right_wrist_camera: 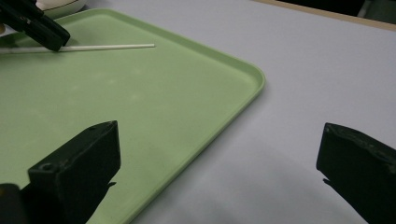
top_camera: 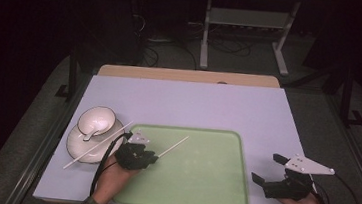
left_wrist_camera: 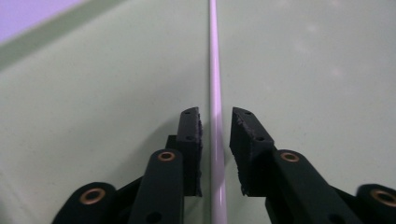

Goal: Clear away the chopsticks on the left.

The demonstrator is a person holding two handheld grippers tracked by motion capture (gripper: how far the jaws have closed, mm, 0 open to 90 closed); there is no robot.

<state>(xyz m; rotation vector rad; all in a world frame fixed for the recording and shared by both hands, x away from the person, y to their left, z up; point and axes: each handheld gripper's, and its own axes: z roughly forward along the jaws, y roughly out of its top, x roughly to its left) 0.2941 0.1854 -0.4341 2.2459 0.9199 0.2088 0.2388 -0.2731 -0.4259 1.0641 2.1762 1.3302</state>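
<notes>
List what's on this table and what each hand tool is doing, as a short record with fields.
Table: pale purple top
Tray: green, near front edge
Chopstick on tray: white, lies between left gripper's pads, gaps on both sides
Second chopstick: across plate
Plate: white, left of tray
Bowl: on plate, spoon inside
Left gripper: open, over tray
Right gripper: open, right of tray, holds nothing

Tray mid-surface, dishes to its left.
White plastic chopstick [top_camera: 173, 146] lies in pale green plastic tray [top_camera: 220, 196]; second white chopstick [top_camera: 89, 151] across white ceramic plate [top_camera: 75, 144] w/ bowl [top_camera: 98, 119], left of tray.
</notes>
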